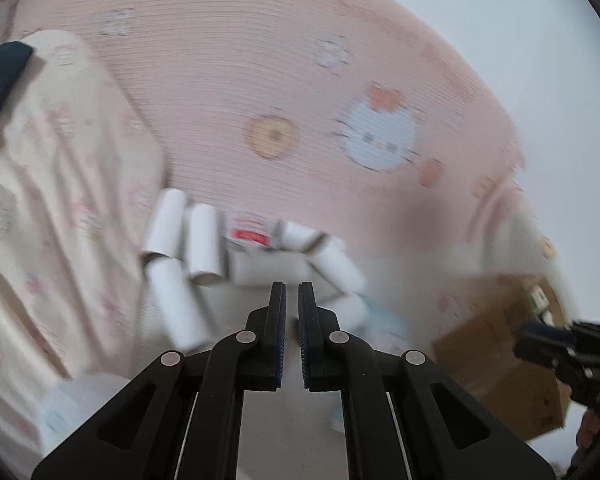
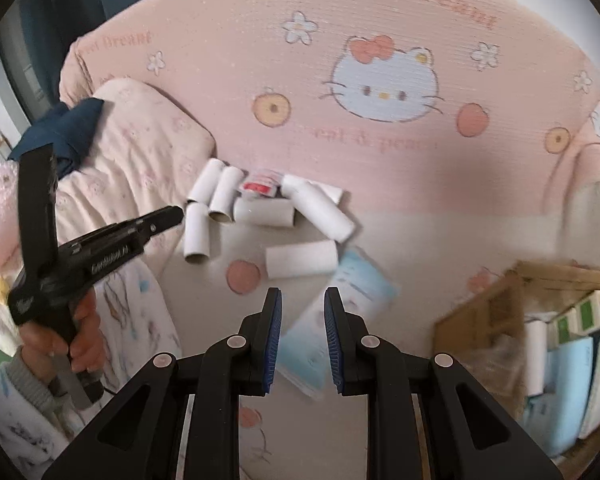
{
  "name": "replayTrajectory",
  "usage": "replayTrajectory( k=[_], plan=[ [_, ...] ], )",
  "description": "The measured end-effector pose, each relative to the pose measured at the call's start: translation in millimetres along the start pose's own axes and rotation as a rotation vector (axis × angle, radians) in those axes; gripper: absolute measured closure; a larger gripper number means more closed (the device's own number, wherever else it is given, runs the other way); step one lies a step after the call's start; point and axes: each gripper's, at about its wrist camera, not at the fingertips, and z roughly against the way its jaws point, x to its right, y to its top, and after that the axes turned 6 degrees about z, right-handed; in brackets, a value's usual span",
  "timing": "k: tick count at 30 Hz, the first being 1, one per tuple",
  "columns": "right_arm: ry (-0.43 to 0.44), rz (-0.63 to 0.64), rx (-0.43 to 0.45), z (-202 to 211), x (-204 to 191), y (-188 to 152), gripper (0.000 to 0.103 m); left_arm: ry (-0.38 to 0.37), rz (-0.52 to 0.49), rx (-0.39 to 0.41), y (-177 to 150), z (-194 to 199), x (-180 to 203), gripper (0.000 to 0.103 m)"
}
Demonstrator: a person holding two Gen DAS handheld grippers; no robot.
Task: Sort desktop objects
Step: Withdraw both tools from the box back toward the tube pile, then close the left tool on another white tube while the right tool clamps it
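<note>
Both empty claws point(image 1: 292, 286) point(image 2: 302, 292) stand closed; only the right wrist view clearly shows the box's point(image 2: 480, 304) contents, perhaps packets

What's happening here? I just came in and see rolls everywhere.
A person is sorting things on a pink cartoon-print bed cover with two handheld grippers. Neither holds anything. The left gripper reaches toward the white paper rolls; the right gripper hangs above a light-blue tissue pack. A cardboard box at the right already contains packs and a roll.
</note>
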Motion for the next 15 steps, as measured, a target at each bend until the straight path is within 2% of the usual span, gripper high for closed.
replayTrajectory(
  k=[5,8,10,15],
  plan=[
    [-0.057,0.055,0.0,-18,-14,8,0.085,0.02,0.091,-0.017,23,-9,-35,0.096],
    [-0.007,-0.016,0.014,-35,-9,13,0.085,0.015,0.165,-0.078,30,-22,-53,0.096],
    [-0.013,-0.07,-0.003,-47,-6,17,0.085,0.015,0.21,-0.108,31,-33,-63,0.096],
    [0.058,-0.035,0.011,-72,-21,32,0.085,0.037,0.335,-0.189,27,-60,-92,0.096]
  ],
)
